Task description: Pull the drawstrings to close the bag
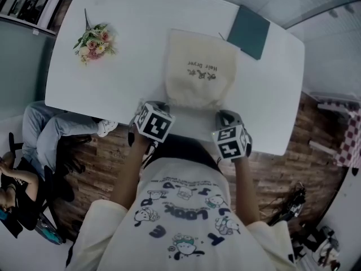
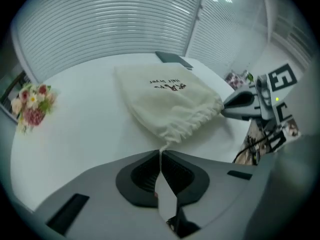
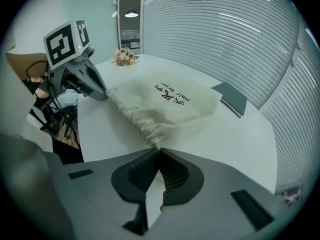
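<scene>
A cream drawstring bag with dark print lies flat on the white table, its gathered mouth toward the near edge. My left gripper sits at the mouth's left corner. In the left gripper view its jaws are shut on a thin drawstring coming off the puckered fabric. My right gripper sits at the mouth's right corner. In the right gripper view its jaws are shut on the cord end where the bunched hem meets them. Each gripper sees the other across the mouth.
A small flower bouquet lies at the table's far left. A dark green folder sits at the far right, just beyond the bag. A seated person is left of the table. Cables lie on the wooden floor.
</scene>
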A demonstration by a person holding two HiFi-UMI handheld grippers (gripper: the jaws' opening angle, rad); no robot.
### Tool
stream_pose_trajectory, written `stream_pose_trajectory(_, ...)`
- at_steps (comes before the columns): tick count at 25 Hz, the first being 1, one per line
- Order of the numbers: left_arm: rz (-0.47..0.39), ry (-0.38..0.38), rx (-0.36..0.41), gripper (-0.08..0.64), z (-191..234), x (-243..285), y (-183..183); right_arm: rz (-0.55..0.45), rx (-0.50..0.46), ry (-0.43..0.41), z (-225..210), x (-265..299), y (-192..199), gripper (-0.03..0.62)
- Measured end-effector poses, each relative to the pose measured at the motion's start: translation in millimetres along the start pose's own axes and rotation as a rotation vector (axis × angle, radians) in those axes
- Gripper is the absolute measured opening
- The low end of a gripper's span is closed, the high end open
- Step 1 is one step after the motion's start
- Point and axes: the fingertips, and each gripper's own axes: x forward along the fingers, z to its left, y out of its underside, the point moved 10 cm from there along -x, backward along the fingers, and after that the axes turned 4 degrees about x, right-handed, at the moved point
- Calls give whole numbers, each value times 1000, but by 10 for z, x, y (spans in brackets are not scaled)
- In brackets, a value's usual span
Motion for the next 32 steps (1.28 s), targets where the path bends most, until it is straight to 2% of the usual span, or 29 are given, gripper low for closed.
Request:
stream_pose_trajectory(2, -37, 9, -98, 49, -4, -14, 38, 5, 68, 34, 3, -4, 7, 18)
stream_pose_trajectory(7, -127, -68, -223, 49, -19, -19, 105, -6, 217, 100, 9, -8, 34, 18)
stream_pose_trajectory(10, -182, -89, -293, 49, 45, -55, 84, -18, 284, 127, 7, 0, 58, 18)
stream_pose_trajectory(20, -228, -200, -454, 49, 203, -141, 237, -125, 631, 142, -171, -57, 157, 18)
stream_pose_trajectory(25, -201, -173, -593, 49, 270, -87, 379, -158, 792, 112, -284, -76, 242, 20)
stream_pose_trajectory(28, -212, -185, -645, 49, 346, -102, 414, -175, 913, 87, -376, -79, 325, 20)
stream_pose_trajectory(32, -224, -203, -698, 49, 397, -123, 445, -197, 997, 101, -442, -97, 384, 19)
